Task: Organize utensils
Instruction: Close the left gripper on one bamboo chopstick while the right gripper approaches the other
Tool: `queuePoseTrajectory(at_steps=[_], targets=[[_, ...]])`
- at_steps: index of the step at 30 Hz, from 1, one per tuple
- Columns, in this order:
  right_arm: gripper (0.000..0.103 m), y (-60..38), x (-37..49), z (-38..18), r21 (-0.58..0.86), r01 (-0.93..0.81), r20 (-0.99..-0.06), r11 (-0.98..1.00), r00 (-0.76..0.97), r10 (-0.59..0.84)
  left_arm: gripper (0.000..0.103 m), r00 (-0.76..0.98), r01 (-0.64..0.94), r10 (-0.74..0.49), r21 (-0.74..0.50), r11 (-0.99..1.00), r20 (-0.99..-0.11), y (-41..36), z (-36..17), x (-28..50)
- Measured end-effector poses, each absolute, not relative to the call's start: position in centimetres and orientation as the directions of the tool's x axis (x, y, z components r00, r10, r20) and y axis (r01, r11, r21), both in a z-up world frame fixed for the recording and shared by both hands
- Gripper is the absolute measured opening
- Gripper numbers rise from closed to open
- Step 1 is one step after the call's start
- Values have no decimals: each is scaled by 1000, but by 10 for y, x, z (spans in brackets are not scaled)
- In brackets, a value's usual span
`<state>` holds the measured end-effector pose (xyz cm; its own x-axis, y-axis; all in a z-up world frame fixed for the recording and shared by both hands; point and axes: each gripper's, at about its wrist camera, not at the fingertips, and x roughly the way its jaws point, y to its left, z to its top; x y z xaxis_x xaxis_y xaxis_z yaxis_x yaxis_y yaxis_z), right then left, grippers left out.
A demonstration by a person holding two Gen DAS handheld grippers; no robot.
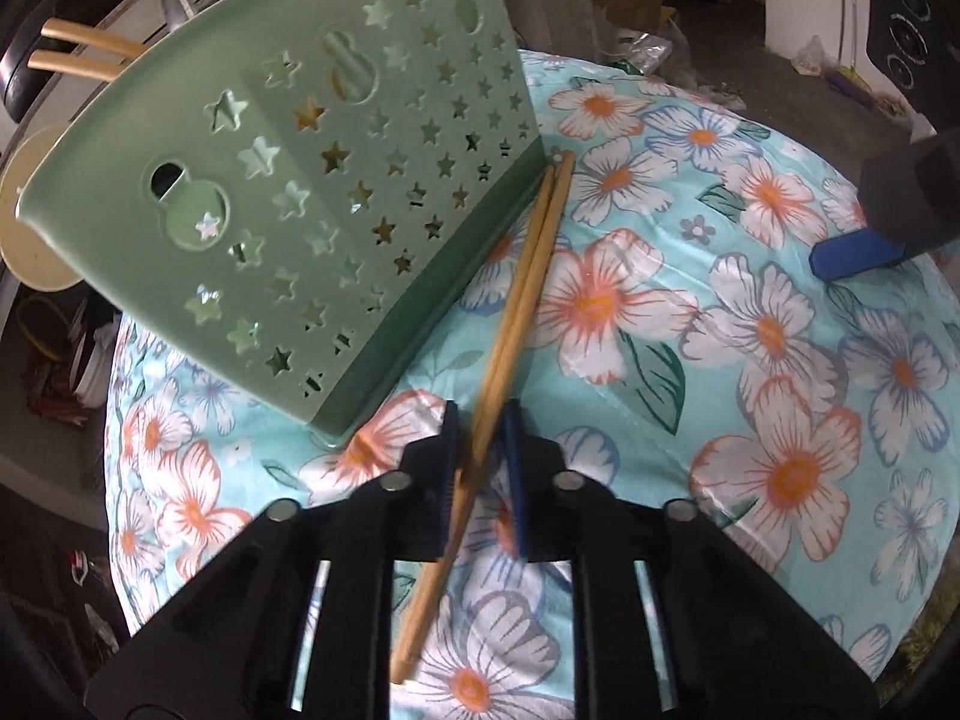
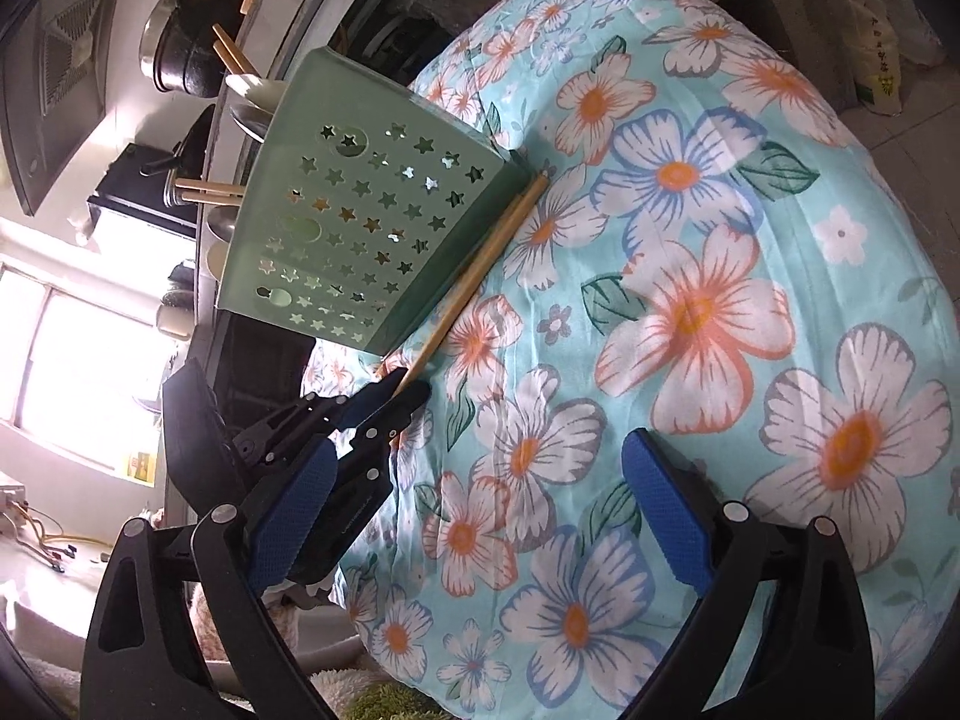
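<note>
Left claw [image 1: 480, 444] is clenched on the pair of pale wooden chopsticks [image 1: 528, 276], pads pinching them w/ a short tail end left behind the grip, prob so most of the length runs forward and can be steered tip-first. In left wrist view the sticks run from approx 6 o'clock up toward 12, their far tips touching the base edge of the sage-green plastic utensil holder w/ star cut-outs [image 1: 312, 180]. That holder lies tipped on its side on the bench under a turquoise floral cloth [image 1: 750, 360], mouth pointing to approx 10 o'clock. A few wooden handles [image 1: 78, 54] and a cream spoon-like piece stick out of it there; can't tell exactly what they are.

Right claw [image 2: 480, 516] is released, blue pads wide apart, nothing between them, hovering over the cloth at approx 3 o'clock of the left one. Looks like it's kept free to steady or right the holder.

My guess: sticks are gripped but not yet in; they point at the closed base, so they need re-aiming round to the mouth.
</note>
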<state>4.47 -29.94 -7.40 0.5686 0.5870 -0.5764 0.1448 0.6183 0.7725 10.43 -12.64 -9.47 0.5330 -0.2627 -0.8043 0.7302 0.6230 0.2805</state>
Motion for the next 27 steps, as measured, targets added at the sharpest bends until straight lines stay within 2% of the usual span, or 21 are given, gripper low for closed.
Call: queuePoseTrajectory(at_steps=[9, 14, 18, 27], targets=[[84, -312, 27, -66, 772, 148, -562, 618, 613, 555, 6, 482, 783, -314, 241, 573, -818, -133, -93, 78], [83, -315, 22, -64, 773, 147, -557, 617, 622, 550, 6, 345, 830, -424, 61, 554, -837, -127, -84, 61], [83, -313, 24, -64, 773, 148, -556, 616, 625, 548, 6, 288, 834, -474, -25, 551, -832, -125, -81, 53], [83, -310, 26, -67, 774, 154, -560, 614, 619, 551, 6, 144, 767, -627, -314, 559, -766, -113, -72, 70]])
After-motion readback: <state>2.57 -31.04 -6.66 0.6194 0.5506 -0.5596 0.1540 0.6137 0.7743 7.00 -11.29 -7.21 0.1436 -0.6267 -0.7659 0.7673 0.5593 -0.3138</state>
